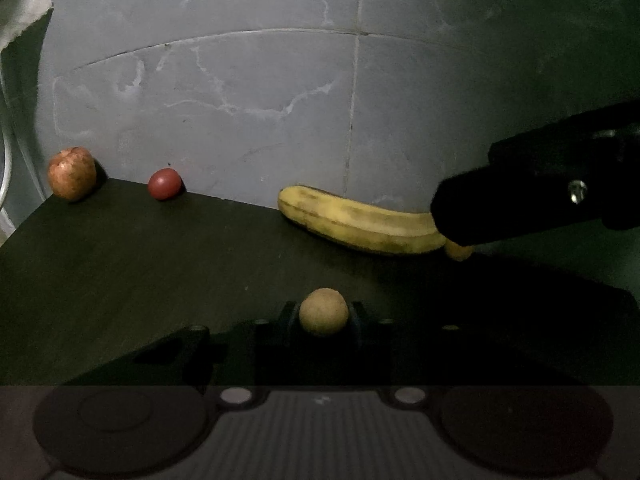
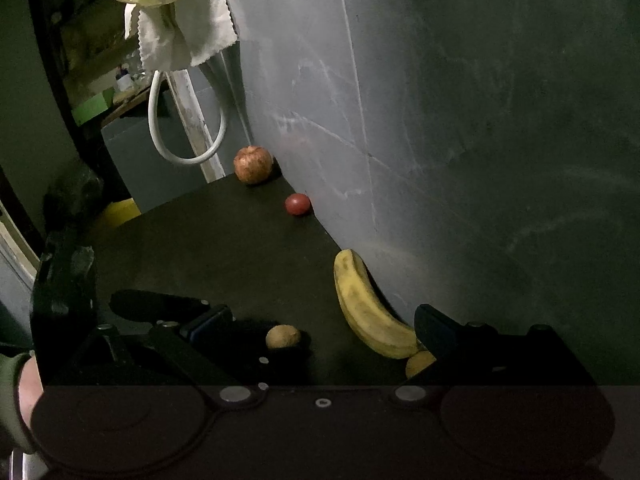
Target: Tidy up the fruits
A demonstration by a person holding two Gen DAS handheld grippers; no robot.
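Observation:
On a dark table [image 1: 160,264] lie an apple [image 1: 72,173], a small red tomato-like fruit [image 1: 164,183] and a banana [image 1: 356,220] along the grey wall. My left gripper [image 1: 324,314] is shut on a small tan round fruit [image 1: 324,317]; the same fruit shows in the right wrist view [image 2: 283,337]. My right gripper [image 2: 320,344] is open, its right finger [image 2: 436,328] beside the banana's near end [image 2: 376,312]. A small yellow fruit [image 2: 418,364] lies under that finger. The apple [image 2: 253,164] and red fruit [image 2: 298,204] sit further back.
A grey marbled wall [image 1: 280,100] stands right behind the fruits. A white cloth [image 2: 176,12] and a white hose loop [image 2: 180,136] hang at the table's far left end. The left hand's sleeve [image 2: 16,380] shows at the edge.

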